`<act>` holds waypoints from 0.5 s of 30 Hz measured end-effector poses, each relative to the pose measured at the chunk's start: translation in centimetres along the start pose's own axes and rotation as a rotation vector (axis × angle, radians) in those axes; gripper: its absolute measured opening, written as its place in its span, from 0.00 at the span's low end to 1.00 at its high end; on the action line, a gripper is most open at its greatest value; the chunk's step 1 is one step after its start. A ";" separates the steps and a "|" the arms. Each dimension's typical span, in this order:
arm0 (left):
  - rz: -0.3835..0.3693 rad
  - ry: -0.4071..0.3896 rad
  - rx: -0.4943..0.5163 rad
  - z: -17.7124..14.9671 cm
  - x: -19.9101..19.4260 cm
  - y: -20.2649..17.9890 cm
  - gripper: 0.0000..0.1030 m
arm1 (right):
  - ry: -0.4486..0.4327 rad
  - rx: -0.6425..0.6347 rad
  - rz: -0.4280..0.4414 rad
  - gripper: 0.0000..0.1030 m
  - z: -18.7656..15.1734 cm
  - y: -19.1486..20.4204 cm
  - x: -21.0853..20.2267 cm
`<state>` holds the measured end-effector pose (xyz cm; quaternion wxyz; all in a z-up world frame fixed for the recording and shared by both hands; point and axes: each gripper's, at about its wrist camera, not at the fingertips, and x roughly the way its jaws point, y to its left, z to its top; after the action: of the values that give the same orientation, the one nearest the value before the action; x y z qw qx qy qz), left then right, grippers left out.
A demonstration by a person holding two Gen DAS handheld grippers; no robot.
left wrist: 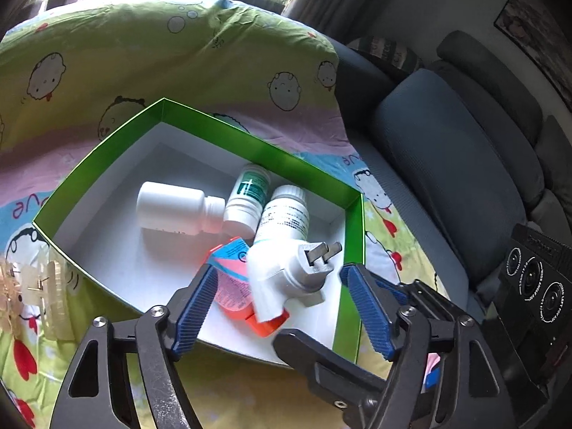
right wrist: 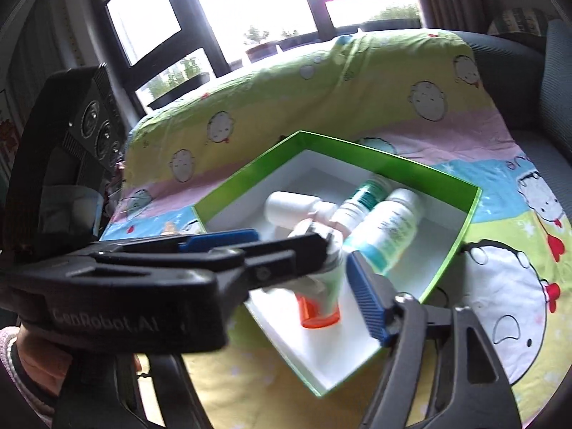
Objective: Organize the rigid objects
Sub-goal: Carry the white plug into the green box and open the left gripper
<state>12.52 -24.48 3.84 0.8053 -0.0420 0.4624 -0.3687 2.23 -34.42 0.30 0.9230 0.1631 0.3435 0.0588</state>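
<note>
**Box nearly filled, clip left outside**

I see three bottles [left wrist: 178, 211], an orange pack [left wrist: 232, 286] and a plug adapter [left wrist: 304, 268] inside the green box [left wrist: 214, 125], centre frame. My left gripper [left wrist: 279, 304] and right gripper [right wrist: 304, 257] hang wide, empty. A hair clip [left wrist: 39, 286] at lower left, I judge, remains

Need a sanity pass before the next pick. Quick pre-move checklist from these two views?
1. Left tool open, nothing pinched: ok.
2. Right tool empty: cannot tell, the left tool's body blocks the view.
3. Plug adapter inside the green box: ok.
4. Three bottles lying in the box, including the plain white bottle: ok.
5. Hair clip still outside on the blanket: not ok.
</note>
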 end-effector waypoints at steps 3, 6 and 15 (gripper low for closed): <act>0.087 -0.040 0.047 -0.4 -0.6 0.1 0.83 | -0.009 -0.005 -0.039 0.85 -0.3 -0.4 -0.5; 0.155 -0.083 0.091 -0.9 -1.7 0.1 0.84 | -0.011 -0.018 -0.068 0.89 -0.7 -0.4 -1.0; 0.297 -0.190 0.111 -2.7 -5.7 1.4 0.86 | -0.045 -0.061 -0.133 0.99 -1.2 1.1 -2.9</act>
<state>9.48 -19.16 5.78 0.8920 0.0368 0.3644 -0.2648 -0.71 -33.76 1.58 0.9368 0.1129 0.3310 0.0042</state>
